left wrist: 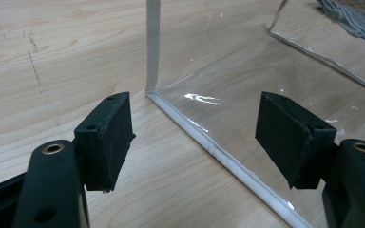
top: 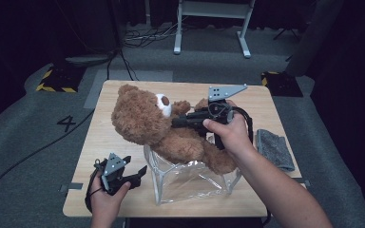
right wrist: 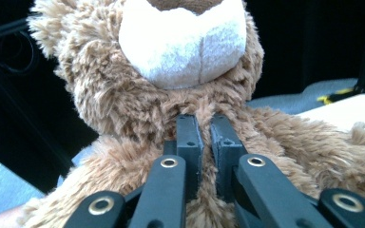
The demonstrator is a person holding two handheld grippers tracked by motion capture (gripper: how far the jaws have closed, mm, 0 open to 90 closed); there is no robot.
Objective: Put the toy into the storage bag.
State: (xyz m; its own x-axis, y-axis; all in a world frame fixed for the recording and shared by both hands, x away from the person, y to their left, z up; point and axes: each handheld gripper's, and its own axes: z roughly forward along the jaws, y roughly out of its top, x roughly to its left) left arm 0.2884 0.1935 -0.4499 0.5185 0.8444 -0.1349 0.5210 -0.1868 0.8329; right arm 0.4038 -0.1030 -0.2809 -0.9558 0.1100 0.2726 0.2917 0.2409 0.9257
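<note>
A brown teddy bear (top: 142, 118) with a white muzzle lies tilted across the top of a clear plastic bag (top: 190, 183) that stands upright on the wooden table (top: 100, 142). Its head hangs past the bag's left side. My right gripper (top: 173, 122) points left and is shut on the bear's fur just under the chin. In the right gripper view the jaws (right wrist: 205, 128) pinch a tuft below the muzzle (right wrist: 185, 38). My left gripper (top: 135, 166) sits low at the bag's near left corner, open, with the bag's white seam (left wrist: 209, 142) between its pads (left wrist: 107, 137) but untouched.
A folded grey cloth (top: 275, 149) lies at the table's right edge, also seen through the bag as the grey cloth (left wrist: 356, 16). Cables and a white frame stand on the floor beyond the table. Bare wood lies left of the bag.
</note>
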